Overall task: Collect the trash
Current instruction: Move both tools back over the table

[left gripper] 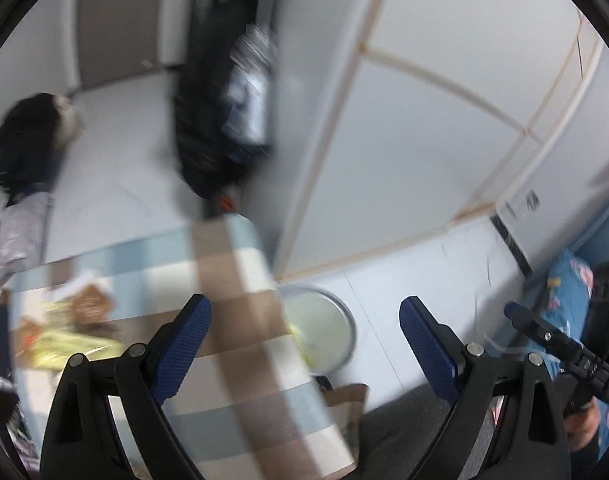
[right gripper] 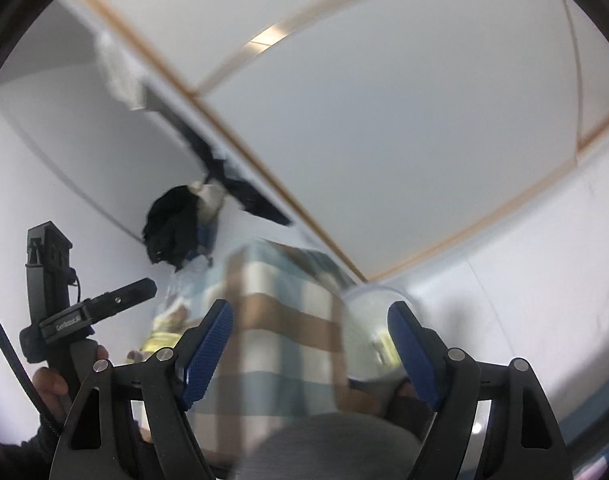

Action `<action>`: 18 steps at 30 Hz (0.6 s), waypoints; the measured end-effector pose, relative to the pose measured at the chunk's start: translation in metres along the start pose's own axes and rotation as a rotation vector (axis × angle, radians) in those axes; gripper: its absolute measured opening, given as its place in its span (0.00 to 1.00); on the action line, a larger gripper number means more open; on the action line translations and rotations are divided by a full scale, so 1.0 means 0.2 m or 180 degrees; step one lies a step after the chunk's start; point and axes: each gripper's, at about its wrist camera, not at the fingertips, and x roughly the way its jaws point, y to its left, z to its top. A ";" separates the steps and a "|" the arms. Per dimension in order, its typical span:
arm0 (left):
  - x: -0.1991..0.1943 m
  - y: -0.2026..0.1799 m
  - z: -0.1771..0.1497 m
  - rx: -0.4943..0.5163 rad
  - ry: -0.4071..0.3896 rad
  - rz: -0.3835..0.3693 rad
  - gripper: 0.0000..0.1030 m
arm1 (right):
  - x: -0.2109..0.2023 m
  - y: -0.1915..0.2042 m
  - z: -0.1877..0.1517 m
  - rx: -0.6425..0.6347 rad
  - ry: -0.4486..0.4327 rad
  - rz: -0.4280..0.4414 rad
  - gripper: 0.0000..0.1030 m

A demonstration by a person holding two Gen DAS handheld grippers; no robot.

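Note:
Both views are motion-blurred. My left gripper (left gripper: 304,344) is open and empty above a table with a checked blue, white and brown cloth (left gripper: 240,280). Yellow and brown wrappers (left gripper: 64,332) lie on the cloth at its left. A round pale bin (left gripper: 324,332) stands on the floor beside the table, with something yellow inside. My right gripper (right gripper: 310,344) is open and empty, raised over the same checked cloth (right gripper: 280,312), with the bin (right gripper: 368,320) ahead on the right and yellow wrappers (right gripper: 164,332) on the left. The other gripper shows in each view (left gripper: 552,340) (right gripper: 84,312).
A white wall with wooden trim (left gripper: 424,120) runs behind the table. Dark clothes hang at the back (left gripper: 216,120). A dark bundle (left gripper: 28,140) sits left of the table. A brown paper bag (left gripper: 348,404) stands below the bin. Blue patterned fabric (left gripper: 564,292) lies at the right.

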 end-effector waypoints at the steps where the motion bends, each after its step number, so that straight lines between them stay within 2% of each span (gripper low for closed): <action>1: -0.07 0.04 -0.02 -0.0049 -0.0073 0.0054 0.90 | -0.02 0.07 0.00 -0.0074 -0.0036 -0.0010 0.78; 5: -0.36 0.23 -0.12 -0.0283 -0.0453 0.0344 0.90 | -0.08 0.41 -0.06 -0.0298 -0.0076 0.0166 0.80; 8: -0.51 0.32 -0.20 -0.0411 -0.0670 0.0501 0.90 | -0.08 0.67 -0.13 -0.0588 -0.0112 0.0254 0.80; 12: -0.63 0.51 -0.33 -0.0664 -0.0753 0.0642 0.90 | -0.06 0.97 -0.25 -0.0889 -0.0146 0.0394 0.80; 18: -0.72 0.64 -0.47 -0.0845 -0.0859 0.0818 0.90 | 0.01 1.22 -0.42 -0.1084 0.0002 0.0598 0.80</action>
